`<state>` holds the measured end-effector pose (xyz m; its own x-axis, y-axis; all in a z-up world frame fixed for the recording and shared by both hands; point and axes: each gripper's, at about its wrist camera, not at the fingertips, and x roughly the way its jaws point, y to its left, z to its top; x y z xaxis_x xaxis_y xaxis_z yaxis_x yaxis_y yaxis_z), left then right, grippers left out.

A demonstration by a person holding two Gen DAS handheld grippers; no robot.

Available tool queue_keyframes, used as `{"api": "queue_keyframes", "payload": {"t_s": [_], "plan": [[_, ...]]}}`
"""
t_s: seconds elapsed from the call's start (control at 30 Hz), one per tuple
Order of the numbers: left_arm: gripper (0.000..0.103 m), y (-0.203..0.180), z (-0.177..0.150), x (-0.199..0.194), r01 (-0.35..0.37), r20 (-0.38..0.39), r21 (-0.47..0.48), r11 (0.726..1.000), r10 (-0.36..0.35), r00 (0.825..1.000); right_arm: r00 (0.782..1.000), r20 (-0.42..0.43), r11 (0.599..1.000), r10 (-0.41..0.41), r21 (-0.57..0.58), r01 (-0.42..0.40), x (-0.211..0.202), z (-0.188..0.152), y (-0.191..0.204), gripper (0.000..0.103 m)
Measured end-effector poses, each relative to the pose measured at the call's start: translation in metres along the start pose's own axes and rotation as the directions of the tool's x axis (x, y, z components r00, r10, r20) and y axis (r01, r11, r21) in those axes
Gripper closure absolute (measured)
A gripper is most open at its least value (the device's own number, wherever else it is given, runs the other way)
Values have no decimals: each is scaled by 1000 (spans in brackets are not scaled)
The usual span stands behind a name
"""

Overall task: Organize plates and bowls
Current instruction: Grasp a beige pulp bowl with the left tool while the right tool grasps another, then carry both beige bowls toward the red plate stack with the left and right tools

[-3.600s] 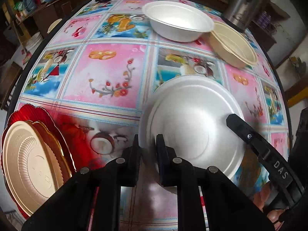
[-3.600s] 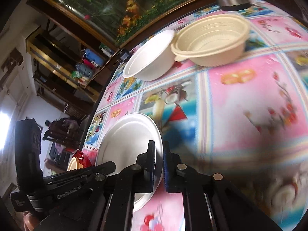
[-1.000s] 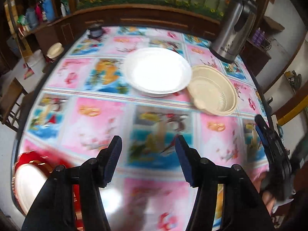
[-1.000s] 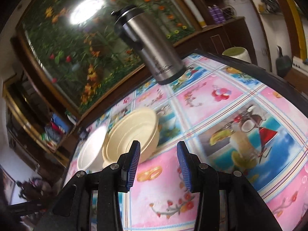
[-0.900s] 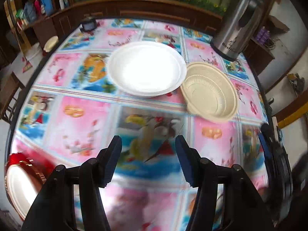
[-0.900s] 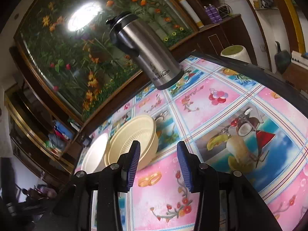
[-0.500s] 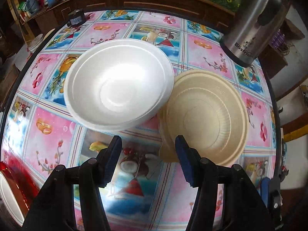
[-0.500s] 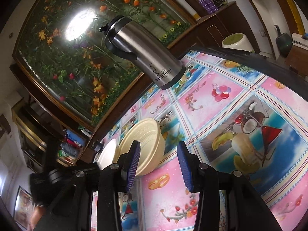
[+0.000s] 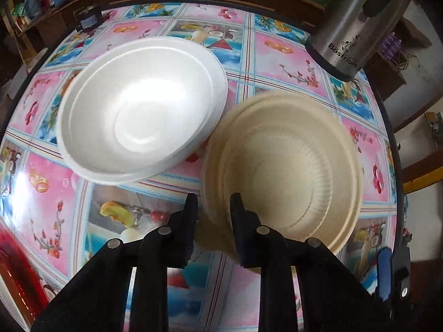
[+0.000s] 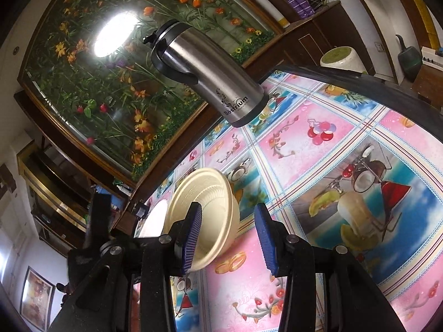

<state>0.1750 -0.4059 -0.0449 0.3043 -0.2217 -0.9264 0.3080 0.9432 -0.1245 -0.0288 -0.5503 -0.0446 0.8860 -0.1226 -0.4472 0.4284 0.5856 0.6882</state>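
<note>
A cream ribbed bowl (image 9: pixel 282 166) and a white foam bowl (image 9: pixel 141 105) sit side by side on the patterned tablecloth, rims touching. My left gripper (image 9: pixel 213 213) points steeply down, and its jaws are closing on the cream bowl's near-left rim, one finger inside the wall and one outside. In the right wrist view the cream bowl (image 10: pixel 205 193) is tilted, its near rim raised. My right gripper (image 10: pixel 228 238) hangs open above the cloth to the bowl's right, with nothing between its blue pads.
A tall steel flask (image 9: pixel 351 27) stands at the table's far right, just behind the cream bowl. A red plate (image 9: pixel 16 276) with others stacked on it shows at the near left edge. A small dark object (image 9: pixel 88 19) lies at the table's far-left edge.
The left gripper came forward and down over the bowls, and its jaws narrowed from wide apart onto the cream bowl's rim. The bowl now looks tipped. The right gripper only rolled slightly.
</note>
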Motion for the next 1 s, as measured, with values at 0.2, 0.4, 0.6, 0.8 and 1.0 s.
{"api": "queue_keyframes", "payload": {"t_s": [0.2, 0.4, 0.6, 0.8, 1.0], "plan": [[84, 19, -28, -17, 49, -20, 2, 999, -49, 999, 998, -55, 999, 17, 30, -15, 8, 3, -8, 61], [84, 48, -55, -32, 61, -24, -9, 998, -61, 998, 982, -185, 999, 38, 7, -38, 26, -4, -4, 61], [85, 81, -76, -45, 39, -7, -26, 999, -39, 999, 939, -329, 992, 101, -35, -119, 41, -22, 10, 61], [85, 106, -92, -52, 52, -9, -41, 998, -52, 999, 915, -398, 977, 65, -163, -140, 42, -52, 35, 65], [85, 119, -108, -59, 97, -23, -35, 995, -98, 995, 888, -456, 964, 65, -201, -173, 40, -77, 51, 85]]}}
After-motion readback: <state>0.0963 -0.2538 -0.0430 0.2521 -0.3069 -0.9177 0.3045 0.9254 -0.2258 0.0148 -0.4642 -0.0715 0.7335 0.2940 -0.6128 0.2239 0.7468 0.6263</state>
